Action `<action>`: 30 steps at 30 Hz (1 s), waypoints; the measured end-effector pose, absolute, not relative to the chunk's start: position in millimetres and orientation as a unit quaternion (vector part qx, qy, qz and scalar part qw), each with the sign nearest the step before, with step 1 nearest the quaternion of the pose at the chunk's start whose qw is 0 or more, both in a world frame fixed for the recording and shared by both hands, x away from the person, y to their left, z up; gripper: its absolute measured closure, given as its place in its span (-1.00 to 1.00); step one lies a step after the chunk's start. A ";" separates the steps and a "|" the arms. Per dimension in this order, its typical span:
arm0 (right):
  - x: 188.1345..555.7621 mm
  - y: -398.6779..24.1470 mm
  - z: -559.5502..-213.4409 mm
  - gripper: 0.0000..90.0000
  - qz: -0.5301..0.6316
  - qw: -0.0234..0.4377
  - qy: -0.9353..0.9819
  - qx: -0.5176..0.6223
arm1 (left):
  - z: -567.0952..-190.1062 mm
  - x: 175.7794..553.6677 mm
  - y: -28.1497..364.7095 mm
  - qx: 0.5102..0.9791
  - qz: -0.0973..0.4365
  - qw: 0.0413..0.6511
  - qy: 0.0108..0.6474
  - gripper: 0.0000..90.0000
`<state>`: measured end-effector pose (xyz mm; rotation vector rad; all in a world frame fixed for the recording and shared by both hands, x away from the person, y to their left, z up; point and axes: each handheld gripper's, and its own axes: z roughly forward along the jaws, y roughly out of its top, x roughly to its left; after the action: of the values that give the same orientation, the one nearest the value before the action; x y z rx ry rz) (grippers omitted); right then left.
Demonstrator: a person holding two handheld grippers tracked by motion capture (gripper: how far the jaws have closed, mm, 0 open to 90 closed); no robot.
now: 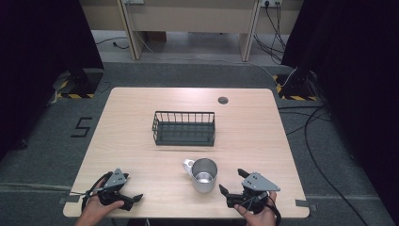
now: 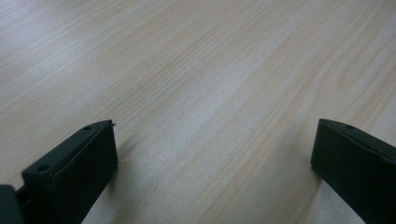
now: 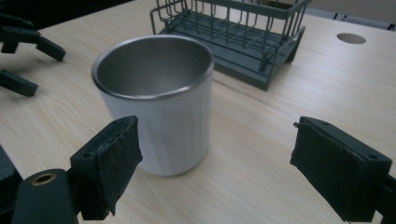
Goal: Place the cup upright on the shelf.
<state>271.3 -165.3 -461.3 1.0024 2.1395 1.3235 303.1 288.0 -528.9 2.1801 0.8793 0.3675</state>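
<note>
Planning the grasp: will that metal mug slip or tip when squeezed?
The mug looks rigid, so it probably won't deform. Its smooth wall may be slippery. Standing upright on a broad base, it seems unlikely to tip, though the handle may turn it.

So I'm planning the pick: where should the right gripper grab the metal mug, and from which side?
Grip the mug across its smooth round wall, from the near right where the right gripper waits open. It stands upright, and its handle points far left, out of the way.
</note>
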 end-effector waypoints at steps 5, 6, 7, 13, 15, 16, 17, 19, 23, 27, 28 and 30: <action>264.4 -152.5 -458.5 -0.66 0.494 0.216 0.767 0.348 | -528.9 303.1 288.0 0.850 0.143 0.372 0.343 -1.00; 264.1 -149.7 -458.6 -0.66 0.496 0.217 0.765 0.348 | -528.9 303.1 288.0 0.850 0.143 0.372 0.343 -1.00; 264.1 -146.8 -459.0 -0.66 0.498 0.218 0.764 0.347 | -528.9 303.1 288.0 0.851 0.144 0.372 0.343 -1.00; 269.2 -131.7 -465.2 -0.66 0.507 0.218 0.757 0.350 | -528.9 303.1 288.0 0.851 0.143 0.372 0.343 -1.00; 271.3 -127.5 -467.6 -0.66 0.508 0.217 0.758 0.348 | -528.9 303.1 288.0 0.850 0.143 0.372 0.343 -1.00; 271.3 -127.5 -467.6 -0.66 0.508 0.217 0.758 0.348 | -528.9 303.1 288.0 0.850 0.143 0.372 0.343 -1.00; 272.2 -125.4 -468.4 -0.66 0.509 0.217 0.757 0.348 | -528.9 303.1 288.0 0.851 0.143 0.372 0.343 -1.00; 275.9 -120.4 -469.5 -0.66 0.513 0.226 0.751 0.349 | -528.9 303.1 288.0 0.851 0.143 0.372 0.343 -1.00; 279.6 -116.0 -470.2 -0.68 0.516 0.228 0.746 0.354 | -528.9 303.1 288.0 0.850 0.143 0.372 0.343 -1.00; 285.2 -105.3 -473.9 -0.76 0.520 0.231 0.746 0.347 | -528.9 303.1 288.0 0.851 0.143 0.372 0.343 -1.00; 285.2 -105.3 -473.9 -0.76 0.520 0.231 0.746 0.347 | -528.9 303.1 288.0 0.851 0.143 0.372 0.343 -1.00; 287.9 -101.7 -475.9 -0.81 0.519 0.232 0.744 0.350 | -528.9 303.1 288.0 0.850 0.143 0.372 0.343 -1.00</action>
<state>287.9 -101.7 -475.9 0.9619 2.0457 1.4273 303.1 288.0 -528.9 2.1799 0.8794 0.3673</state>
